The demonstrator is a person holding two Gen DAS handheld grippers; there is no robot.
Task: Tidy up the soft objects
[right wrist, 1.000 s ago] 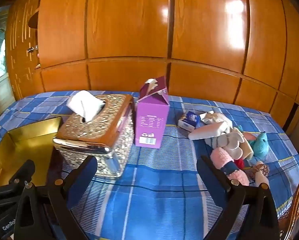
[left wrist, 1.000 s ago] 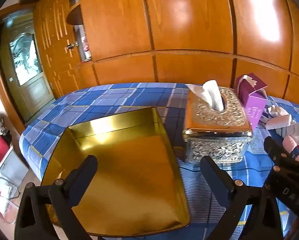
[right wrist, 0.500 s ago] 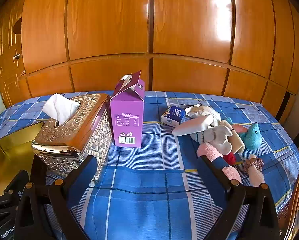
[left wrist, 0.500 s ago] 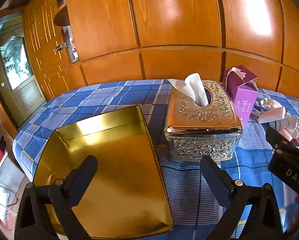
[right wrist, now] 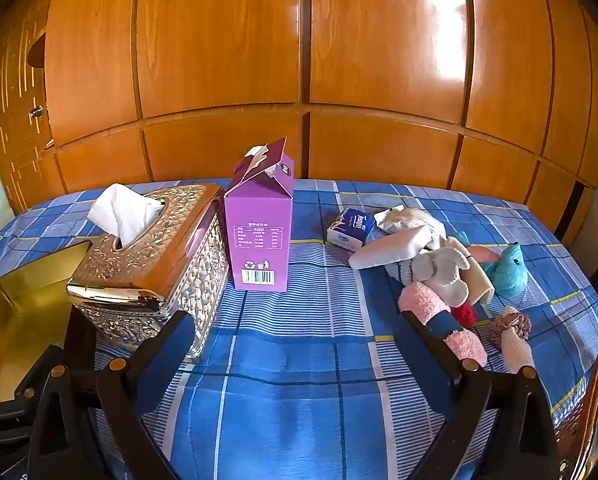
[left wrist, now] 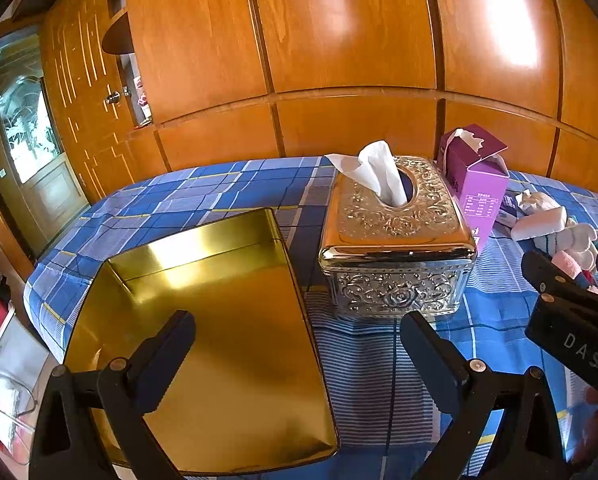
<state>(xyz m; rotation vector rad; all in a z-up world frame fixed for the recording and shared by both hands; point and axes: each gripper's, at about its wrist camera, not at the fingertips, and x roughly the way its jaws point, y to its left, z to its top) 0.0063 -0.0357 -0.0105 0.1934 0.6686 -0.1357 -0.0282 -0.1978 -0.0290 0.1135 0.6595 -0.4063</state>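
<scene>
A pile of soft objects lies on the right of the blue checked tablecloth: a grey plush, a teal plush, a pink fuzzy sock, a white tissue pack and a scrunchie. An empty gold tray sits on the left. My left gripper is open and empty above the tray's right edge. My right gripper is open and empty over the cloth, left of the pile. The pile also shows in the left wrist view.
An ornate metal tissue box stands between tray and pile, beside an opened purple carton. A small blue tissue packet lies behind the pile. Wooden panelling backs the table. A wicker chair is at the right edge.
Both grippers have swung to the right: the tissue box and carton have shifted left in both views and the soft pile is more central in the right view. Both stay open.
</scene>
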